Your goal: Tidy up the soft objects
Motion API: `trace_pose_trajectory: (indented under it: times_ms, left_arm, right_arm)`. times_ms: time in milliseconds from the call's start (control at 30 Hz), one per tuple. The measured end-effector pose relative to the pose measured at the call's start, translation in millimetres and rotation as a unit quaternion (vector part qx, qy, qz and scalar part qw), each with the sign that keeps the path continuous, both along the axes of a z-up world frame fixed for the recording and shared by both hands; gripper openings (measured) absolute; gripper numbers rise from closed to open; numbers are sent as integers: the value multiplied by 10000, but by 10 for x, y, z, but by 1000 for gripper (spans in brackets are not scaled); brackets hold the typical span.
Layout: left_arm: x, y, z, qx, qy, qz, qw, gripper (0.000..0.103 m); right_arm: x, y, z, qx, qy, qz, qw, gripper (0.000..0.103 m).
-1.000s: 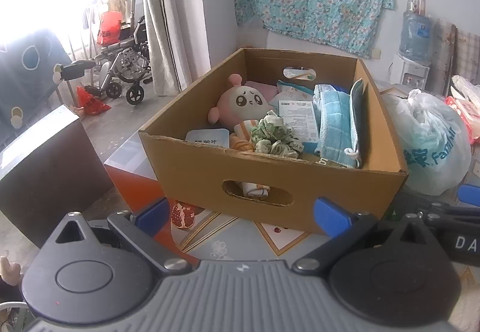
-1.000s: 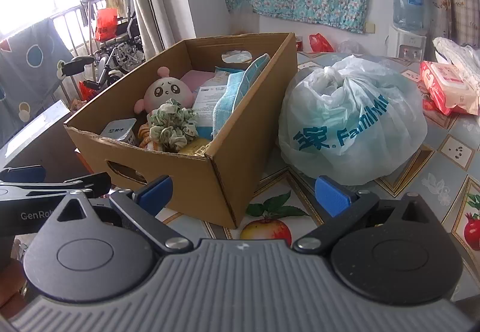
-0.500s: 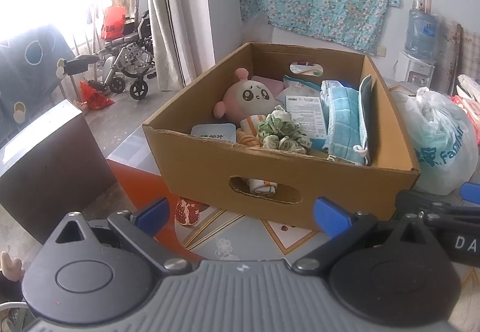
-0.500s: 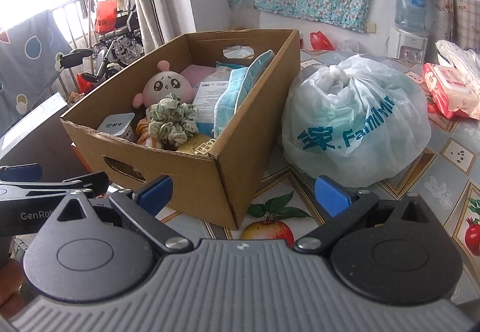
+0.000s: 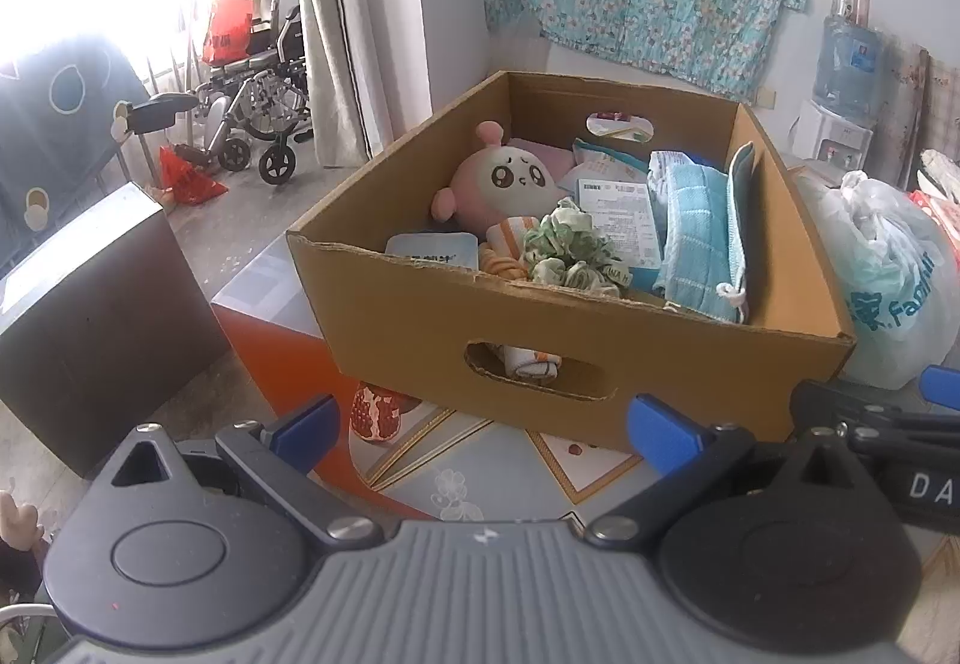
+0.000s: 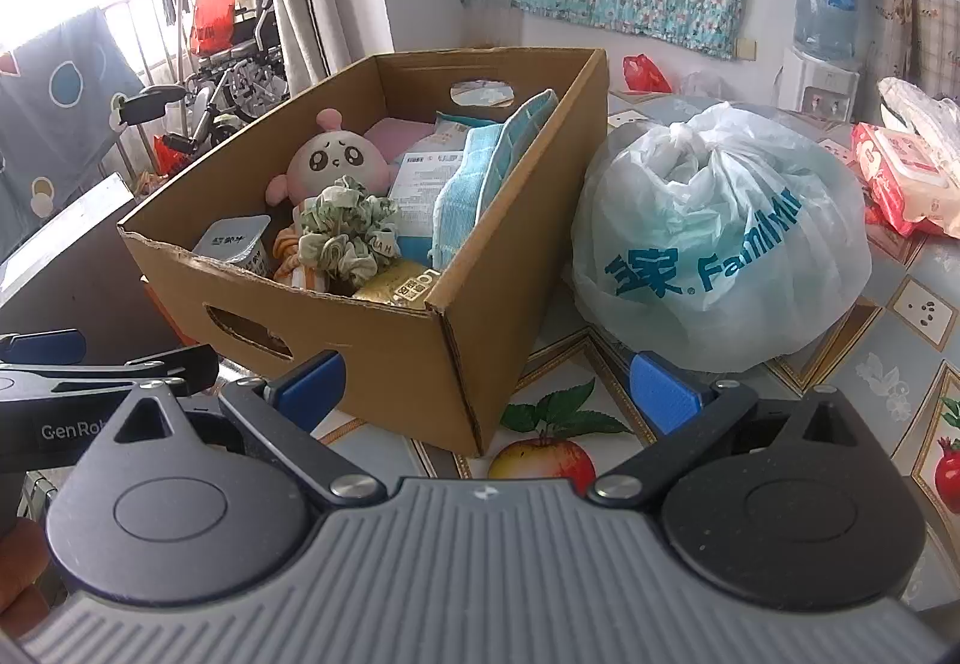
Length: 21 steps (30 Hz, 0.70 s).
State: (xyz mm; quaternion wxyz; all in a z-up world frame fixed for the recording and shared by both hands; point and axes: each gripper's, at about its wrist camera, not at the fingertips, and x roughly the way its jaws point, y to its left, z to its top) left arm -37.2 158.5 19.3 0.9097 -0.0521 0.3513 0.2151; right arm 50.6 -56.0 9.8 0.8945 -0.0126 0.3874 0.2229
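Both my grippers spread wide, holding nothing: left gripper (image 5: 483,427), right gripper (image 6: 489,385), hovering short of cardboard box (image 6: 384,346) on table (image 6: 870,382). Pink plush (image 5: 510,184), green scrunchie (image 6: 348,238), blue towel (image 5: 699,238) all sitting inside box. Tied plastic bag (image 6: 720,256) just beside it.

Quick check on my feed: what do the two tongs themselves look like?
Both match: ribbed grey body, two round black pivot housings, black linkage arms, blue pads. Left tongs; right tongs. From the side, the left reads "GenRo…" in white, the right "DA…". No cables or sleeves are visible.
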Motion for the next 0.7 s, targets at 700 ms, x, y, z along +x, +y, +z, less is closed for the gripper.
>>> trace_pose_trajectory:
  times_ms: [700]
  left_arm:
    - [22,15,-22,-55,84,43,9999,103]
  right_arm:
    - [40,28,-39,-12,85,18,10000,102]
